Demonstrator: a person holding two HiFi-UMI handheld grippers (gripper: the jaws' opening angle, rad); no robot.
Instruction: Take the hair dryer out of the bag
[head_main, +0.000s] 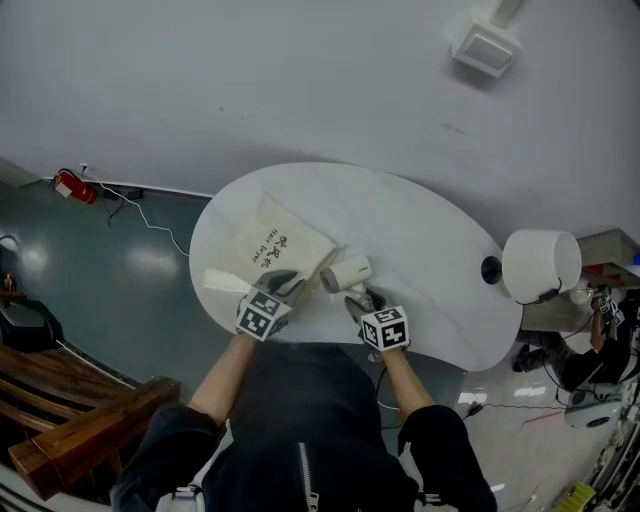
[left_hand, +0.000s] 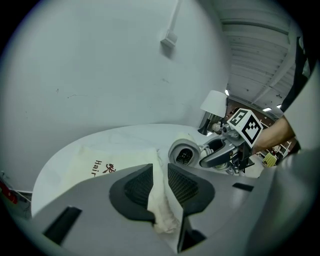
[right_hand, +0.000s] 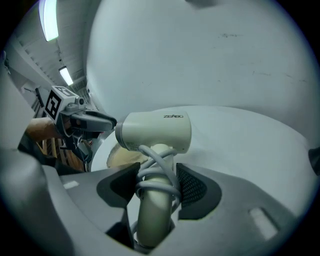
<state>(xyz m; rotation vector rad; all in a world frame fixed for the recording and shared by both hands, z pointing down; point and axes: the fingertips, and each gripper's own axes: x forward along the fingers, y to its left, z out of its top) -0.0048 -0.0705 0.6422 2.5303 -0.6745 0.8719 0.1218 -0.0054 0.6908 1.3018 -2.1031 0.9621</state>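
The bag (head_main: 280, 243) lies on the surface (head_main: 430, 240), with the hair dryer (head_main: 347, 272) just right of it and a lamp (head_main: 540, 264) beyond the surface's right end.

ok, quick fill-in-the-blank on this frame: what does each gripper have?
1. The right gripper is shut on the hair dryer's ___.
2. A ___ is wound round that part.
3. Cloth of the ___ lies between the left gripper's jaws.
Missing words: handle; cord; bag.
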